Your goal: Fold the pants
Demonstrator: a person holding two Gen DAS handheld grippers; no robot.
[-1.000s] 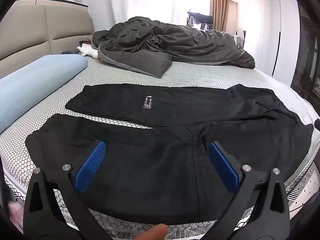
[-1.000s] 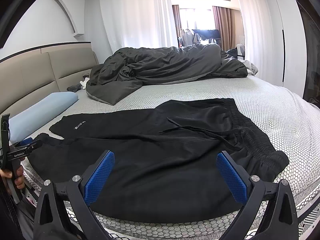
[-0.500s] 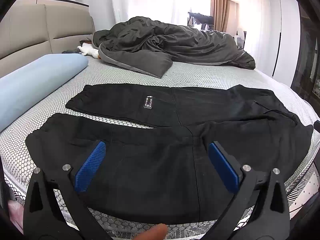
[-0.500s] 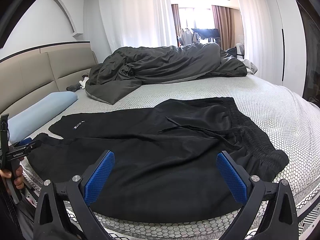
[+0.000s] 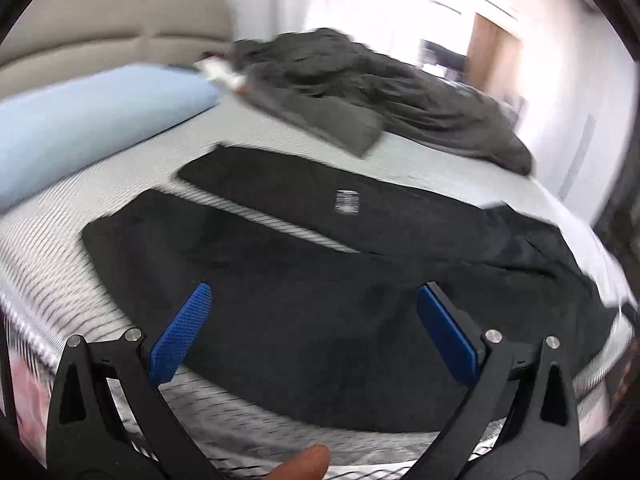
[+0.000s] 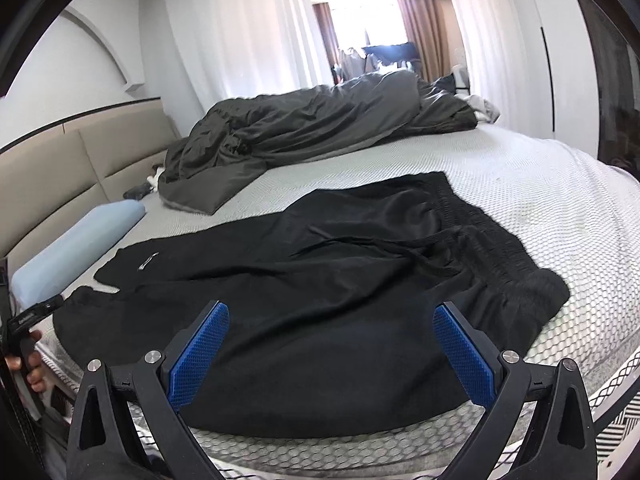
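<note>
Pants' (image 6: 320, 320) waistband (image 6: 492, 248), right view only

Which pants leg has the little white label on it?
The far leg, nearer the grey duvet. The near leg by the grippers is plain black.

Spread flat on the bed (image 6: 540, 200), along its near edge: pants (image 6: 320, 300), with the waistband toward the right edge and the 2 legs running toward the headboard (image 6: 80, 160) end, one leg behind the other. Farther back, across the far side of the bed: a heaped duvet (image 6: 312, 120). Against the headboard, at the left edge: a pillow (image 6: 80, 240), just beyond the leg ends. Over the near edge, above the pants: left claw (image 5: 312, 304) toward the legs, right claw (image 6: 332, 320) toward the waistband, both spread wide.
</note>
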